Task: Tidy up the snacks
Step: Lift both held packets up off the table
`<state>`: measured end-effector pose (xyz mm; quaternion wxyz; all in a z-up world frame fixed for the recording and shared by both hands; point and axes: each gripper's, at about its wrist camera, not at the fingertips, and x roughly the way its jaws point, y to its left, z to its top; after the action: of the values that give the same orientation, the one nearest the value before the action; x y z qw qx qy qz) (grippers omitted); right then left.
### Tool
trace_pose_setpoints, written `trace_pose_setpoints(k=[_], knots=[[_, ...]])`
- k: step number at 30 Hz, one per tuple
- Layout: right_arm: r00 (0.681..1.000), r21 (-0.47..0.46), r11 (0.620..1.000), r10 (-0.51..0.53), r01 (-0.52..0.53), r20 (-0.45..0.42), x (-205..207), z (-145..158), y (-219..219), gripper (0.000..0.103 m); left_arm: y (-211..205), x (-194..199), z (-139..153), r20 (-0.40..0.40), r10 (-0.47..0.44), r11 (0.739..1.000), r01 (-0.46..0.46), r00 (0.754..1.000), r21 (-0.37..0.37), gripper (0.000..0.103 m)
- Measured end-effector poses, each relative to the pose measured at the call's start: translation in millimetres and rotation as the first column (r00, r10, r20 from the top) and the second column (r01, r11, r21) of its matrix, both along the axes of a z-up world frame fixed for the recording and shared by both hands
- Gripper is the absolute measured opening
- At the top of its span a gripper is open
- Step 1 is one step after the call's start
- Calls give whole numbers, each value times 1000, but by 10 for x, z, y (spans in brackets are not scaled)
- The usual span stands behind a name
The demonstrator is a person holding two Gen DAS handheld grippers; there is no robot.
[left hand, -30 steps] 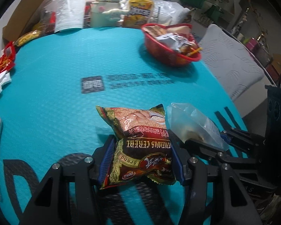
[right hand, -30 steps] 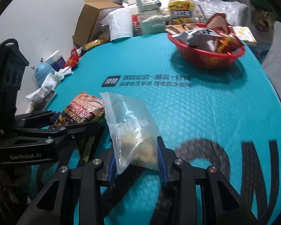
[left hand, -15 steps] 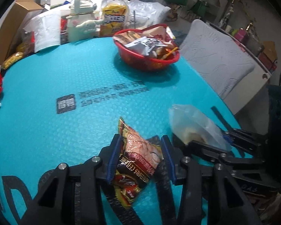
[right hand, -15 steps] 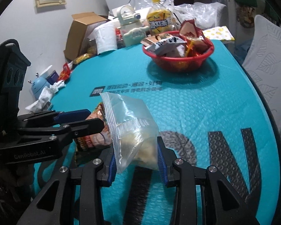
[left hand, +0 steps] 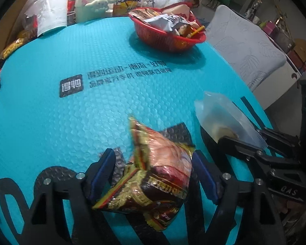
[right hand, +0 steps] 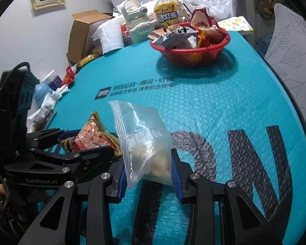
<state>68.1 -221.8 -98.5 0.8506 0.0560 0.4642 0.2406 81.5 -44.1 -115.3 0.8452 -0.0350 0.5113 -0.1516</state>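
A brown and gold cereal packet sits between the jaws of my left gripper. The jaws stand wider than the packet, with a gap on the left side, and the packet looks tilted and blurred. It also shows in the right wrist view. My right gripper is shut on a clear zip bag with pale food in it, held above the teal mat. The bag also shows in the left wrist view. A red basket with several snack packets stands at the far side, and in the left wrist view.
The teal bubble mat covers the table. At the back stand an iced tea bottle, a white kettle, a paper roll and a cardboard box. Tissues and a blue item lie at the left edge. A white chair stands right.
Both grippers have risen and moved toward the basket. My left jaws, tight on the cereal packet half a second ago, now stand wider, and the packet has tilted and slipped between them.
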Motion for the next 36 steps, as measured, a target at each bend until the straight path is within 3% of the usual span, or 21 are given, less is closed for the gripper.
trace_pose_setpoints(k=[11,12,13,14,17,21,36], knots=[[999,-19,1000,-22,21,-28,-64,-94,-71,36,-164,-298,-59,84,-85,987,73,993,144,77],[999,-19,1000,-22,22,-28,-74,-96,-73,36,-183,-318,-64,94,-90,984,75,992,161,75],[999,-21,1000,-22,22,-26,-83,-95,-75,36,-200,-330,-66,108,-87,981,67,990,182,63],[999,-23,1000,-22,21,-24,-88,-92,-75,36,-205,-345,-52,121,-89,982,67,989,178,54],[1000,-29,999,-20,20,-17,-107,-81,-67,36,-168,-363,-17,119,-84,986,66,989,151,49],[1000,-21,1000,-17,16,-14,-119,-70,-62,36,-117,-332,6,104,-65,994,55,992,94,48],[999,-24,1000,7,-6,45,-134,140,-24,36,-87,-200,355,178,-53,998,47,983,38,48]])
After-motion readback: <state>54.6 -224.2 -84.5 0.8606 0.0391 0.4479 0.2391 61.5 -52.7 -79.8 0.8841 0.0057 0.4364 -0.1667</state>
